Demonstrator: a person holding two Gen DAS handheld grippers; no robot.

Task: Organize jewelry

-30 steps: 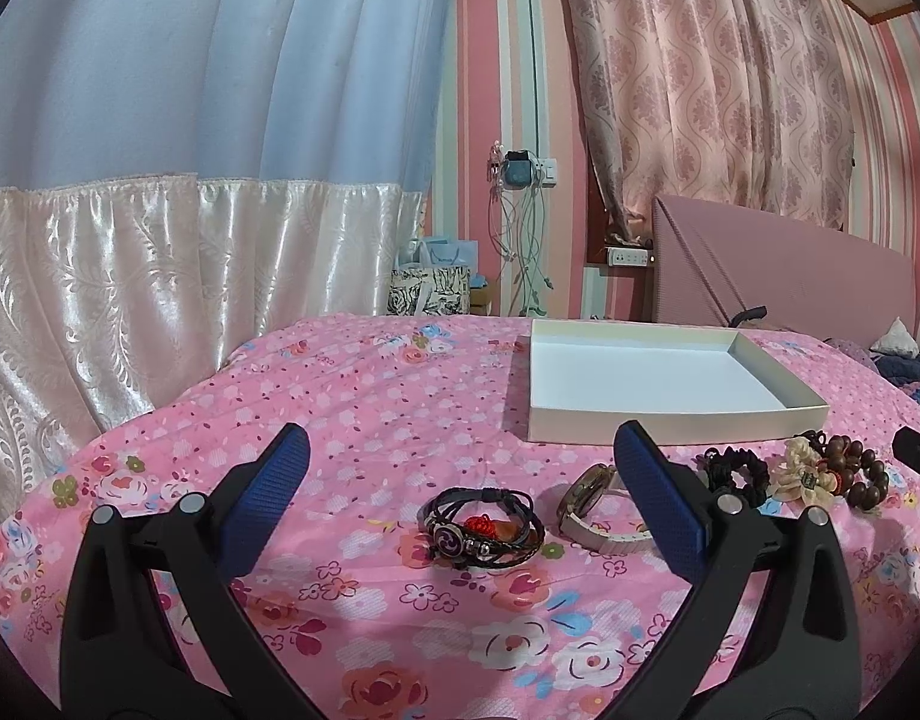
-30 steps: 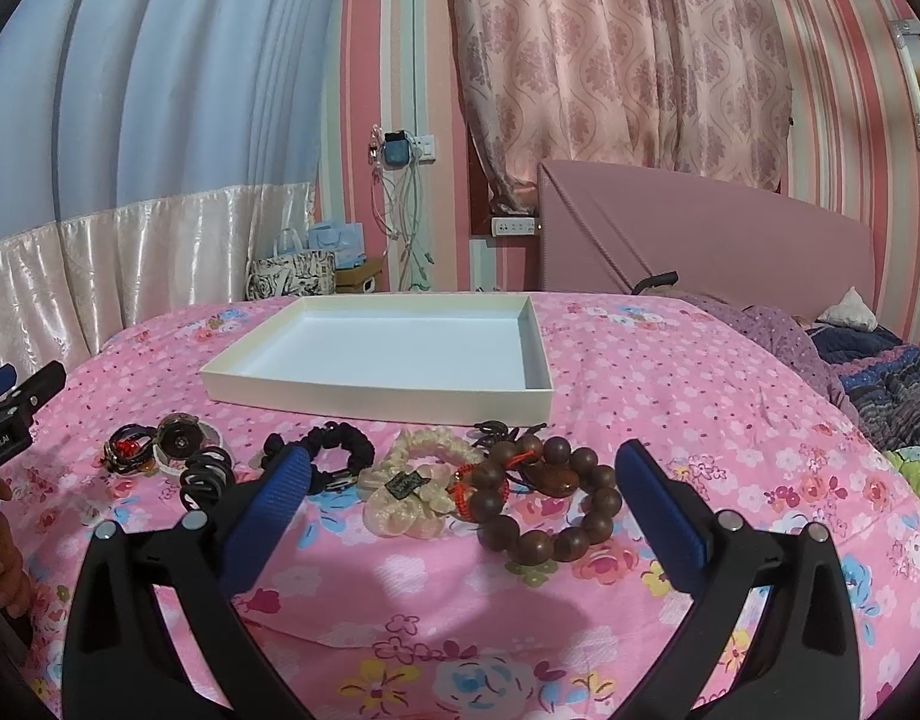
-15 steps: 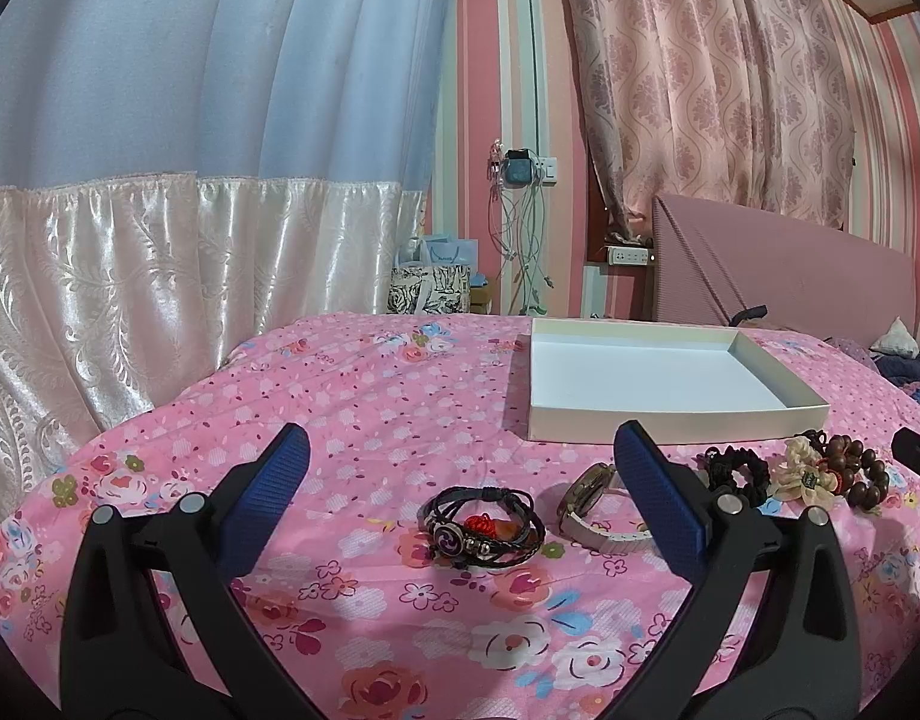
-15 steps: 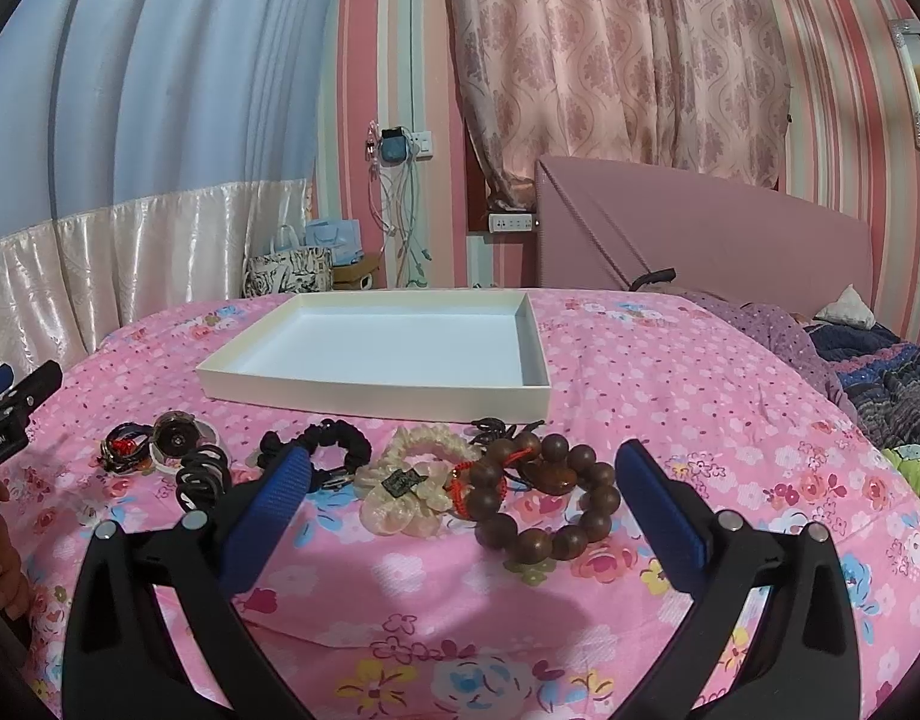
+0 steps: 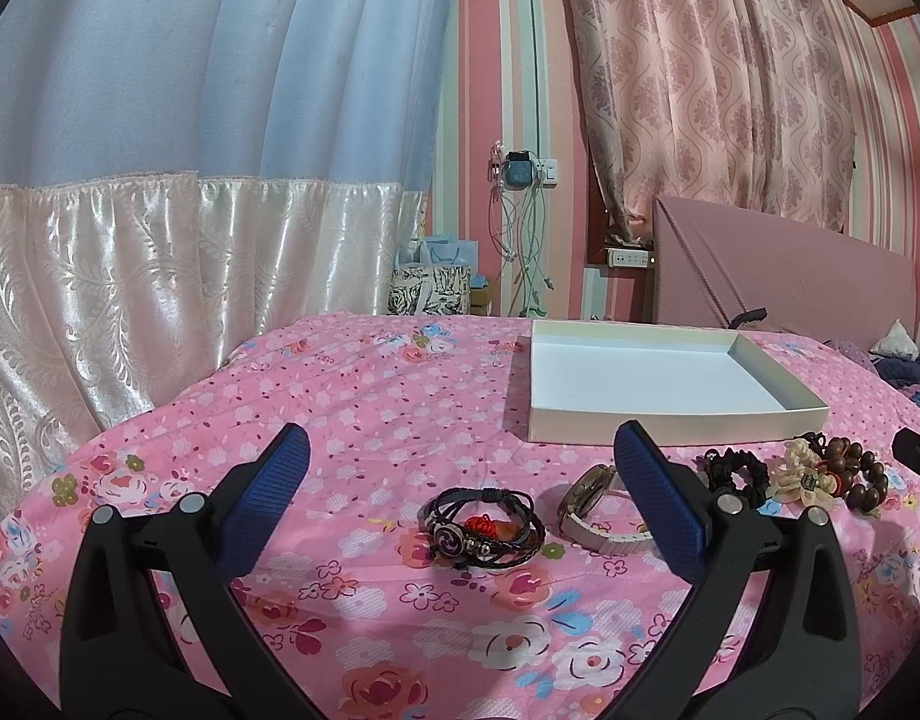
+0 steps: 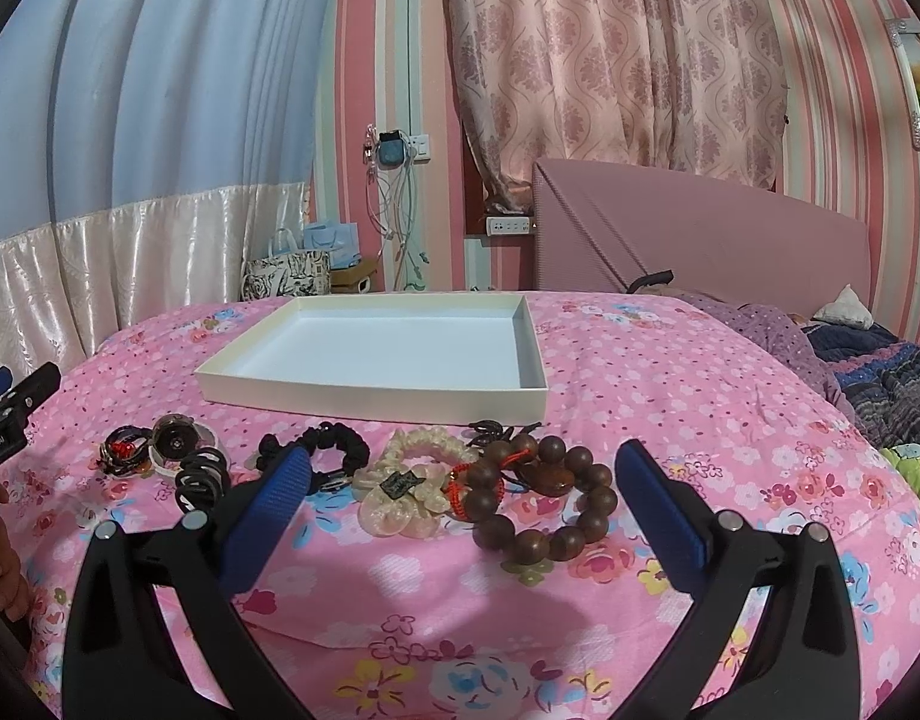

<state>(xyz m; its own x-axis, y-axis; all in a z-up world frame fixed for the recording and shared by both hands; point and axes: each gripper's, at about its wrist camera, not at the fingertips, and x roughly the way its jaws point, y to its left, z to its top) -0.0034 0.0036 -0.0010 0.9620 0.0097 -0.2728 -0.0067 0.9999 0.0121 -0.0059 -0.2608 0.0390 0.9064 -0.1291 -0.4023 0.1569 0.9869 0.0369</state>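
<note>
Soft indoor light, sharp focus, fisheye-warped edges

Landmark: the white tray (image 6: 375, 390). Its near wall rises behind the jewelry row, from the black bracelet (image 5: 487, 528) to the wooden bead bracelet (image 6: 541, 498). Left of the tray, bedspread (image 5: 351, 408) lies bare.

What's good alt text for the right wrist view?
Open right gripper hovers over a pink floral bedspread, above a row of jewelry: wooden bead bracelet, cream scrunchie, black scrunchie, black coil tie, watch. Behind sits an empty white tray; the left gripper shows at far left.
</note>
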